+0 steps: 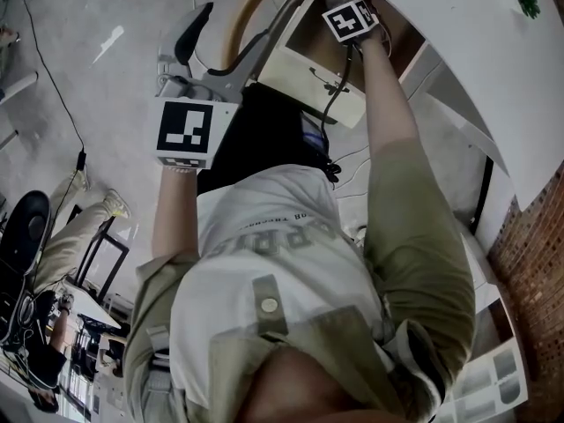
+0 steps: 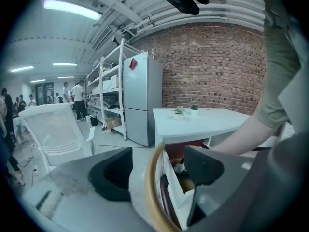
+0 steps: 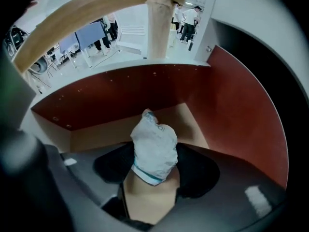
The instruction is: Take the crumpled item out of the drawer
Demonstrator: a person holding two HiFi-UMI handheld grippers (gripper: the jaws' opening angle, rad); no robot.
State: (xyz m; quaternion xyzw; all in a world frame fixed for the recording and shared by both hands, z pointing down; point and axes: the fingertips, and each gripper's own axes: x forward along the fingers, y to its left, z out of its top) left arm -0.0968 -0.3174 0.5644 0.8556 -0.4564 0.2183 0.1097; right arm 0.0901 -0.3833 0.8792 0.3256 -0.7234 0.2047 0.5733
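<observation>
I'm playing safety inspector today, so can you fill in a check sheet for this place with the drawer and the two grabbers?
Surface: white table above the open drawer; the drawer floor is bare tan wood.
Job's things: crumpled item, white with teal print, upright inside the drawer.
Clutter: two small potted plants on the table.
Grippers: right gripper is in the drawer, pads against the crumpled item on both sides. Left gripper sits astride the drawer's tan edge; grip unclear.
Cables: black cable across the floor.
Surroundings: brick wall, fridge, shelves, people far off.
</observation>
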